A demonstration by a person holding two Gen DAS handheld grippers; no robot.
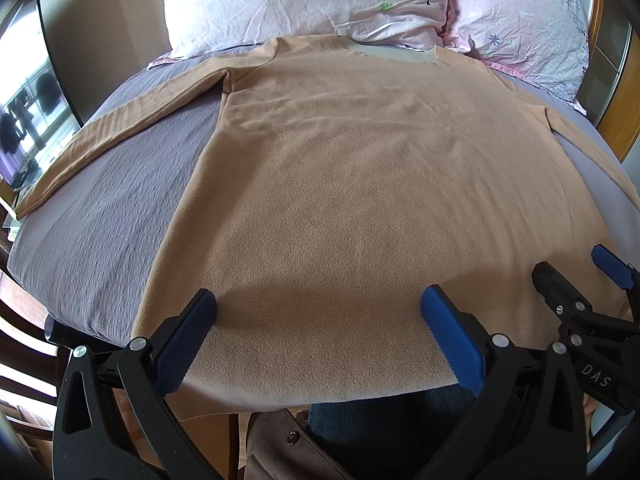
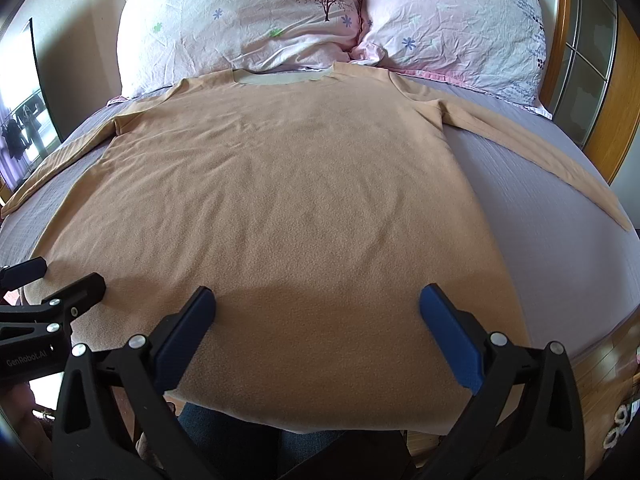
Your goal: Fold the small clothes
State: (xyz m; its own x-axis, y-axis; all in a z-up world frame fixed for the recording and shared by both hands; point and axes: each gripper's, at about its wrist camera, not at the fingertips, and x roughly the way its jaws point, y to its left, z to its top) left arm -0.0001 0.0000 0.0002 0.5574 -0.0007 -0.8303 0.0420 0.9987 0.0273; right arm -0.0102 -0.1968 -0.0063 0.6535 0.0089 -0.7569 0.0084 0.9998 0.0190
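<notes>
A tan long-sleeved fleece shirt [image 1: 360, 184] lies flat on the grey bedspread [image 1: 100, 224], collar toward the floral pillows [image 1: 304, 0], both sleeves spread outward. The left gripper [image 1: 319, 336] is spread wide over the hem (nothing between its blue pads). The right gripper [image 2: 318, 336] is likewise wide apart above the hem, grasping nothing.

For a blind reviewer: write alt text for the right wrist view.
A tan long-sleeved top lies flat on a grey bedspread, sleeves spread, collar toward two floral pillows. The open right tool hovers over its hem; the left tool shows at left.
</notes>
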